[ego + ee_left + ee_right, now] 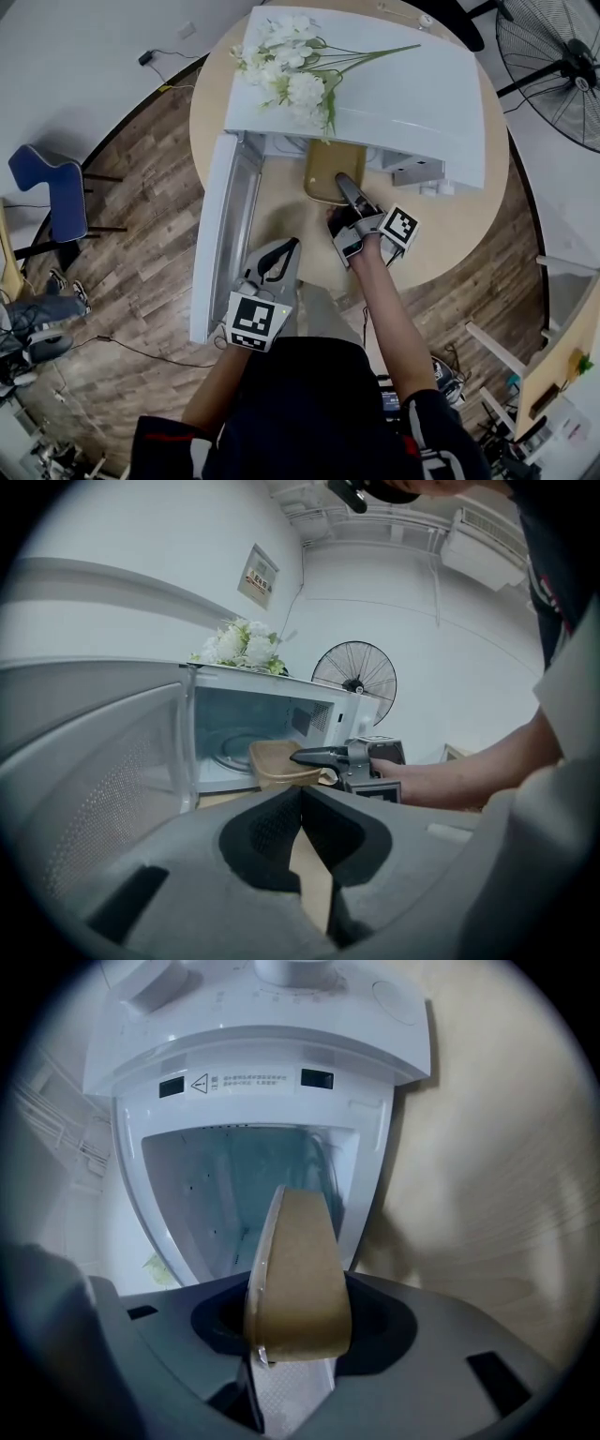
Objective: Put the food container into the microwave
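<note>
The right hand-held gripper (343,180) is clamped on the near rim of the brown food container (321,173), which sits at the mouth of the open microwave (403,94), centre frame. The left hand-held gripper (291,248), lower left, has its jaws together and empty, beside the swung-out door (217,234).

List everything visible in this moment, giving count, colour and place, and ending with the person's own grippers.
microwave: one, white, on the table, door swung open
food container: one, brown, at the microwave's opening, clamped by the right gripper
flowers: one bunch, white with green leaves, on top of the microwave
table: one, round, light wood, under the microwave
fan: one, black, standing beyond the table
chair: one, blue, left of the table
right gripper: one, grey, shut on the food container
left gripper: one, grey, beside the open door, jaws together, empty
</note>
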A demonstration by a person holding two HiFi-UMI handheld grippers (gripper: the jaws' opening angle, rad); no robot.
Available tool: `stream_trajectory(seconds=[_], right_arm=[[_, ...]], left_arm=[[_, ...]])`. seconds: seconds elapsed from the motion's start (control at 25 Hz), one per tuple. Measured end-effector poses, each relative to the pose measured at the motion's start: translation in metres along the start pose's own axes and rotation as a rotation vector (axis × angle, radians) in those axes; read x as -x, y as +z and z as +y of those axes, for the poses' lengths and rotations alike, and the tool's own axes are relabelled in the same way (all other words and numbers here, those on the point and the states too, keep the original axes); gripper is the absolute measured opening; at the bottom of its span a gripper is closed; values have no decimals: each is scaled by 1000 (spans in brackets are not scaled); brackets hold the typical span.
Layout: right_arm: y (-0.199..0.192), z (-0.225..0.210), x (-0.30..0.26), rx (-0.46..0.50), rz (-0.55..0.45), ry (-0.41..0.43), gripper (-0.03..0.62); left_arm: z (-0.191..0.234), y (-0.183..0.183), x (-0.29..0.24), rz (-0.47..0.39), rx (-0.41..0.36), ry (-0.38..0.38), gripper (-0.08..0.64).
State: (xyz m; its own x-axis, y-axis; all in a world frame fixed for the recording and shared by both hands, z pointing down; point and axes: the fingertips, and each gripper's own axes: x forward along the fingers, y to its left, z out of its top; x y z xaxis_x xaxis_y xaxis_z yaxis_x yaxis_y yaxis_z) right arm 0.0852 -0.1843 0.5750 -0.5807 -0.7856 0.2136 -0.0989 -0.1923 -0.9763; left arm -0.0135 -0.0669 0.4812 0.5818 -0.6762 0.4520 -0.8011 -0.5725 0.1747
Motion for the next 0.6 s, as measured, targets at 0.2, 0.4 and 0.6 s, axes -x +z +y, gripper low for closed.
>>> stream_trajectory(seconds=[0.2,0.4,0.6], right_arm=[[4,0,-11,-12,-22,23,192],[8,0,-23,-6,-12,29,183],[14,0,-29,-6,-20,35,181]], left_arm=[[0,-5,-1,14,-5,-7,17],[0,-8,-4,18,-5,-8,17],[-1,-11,-8,25,-7,-15,17]])
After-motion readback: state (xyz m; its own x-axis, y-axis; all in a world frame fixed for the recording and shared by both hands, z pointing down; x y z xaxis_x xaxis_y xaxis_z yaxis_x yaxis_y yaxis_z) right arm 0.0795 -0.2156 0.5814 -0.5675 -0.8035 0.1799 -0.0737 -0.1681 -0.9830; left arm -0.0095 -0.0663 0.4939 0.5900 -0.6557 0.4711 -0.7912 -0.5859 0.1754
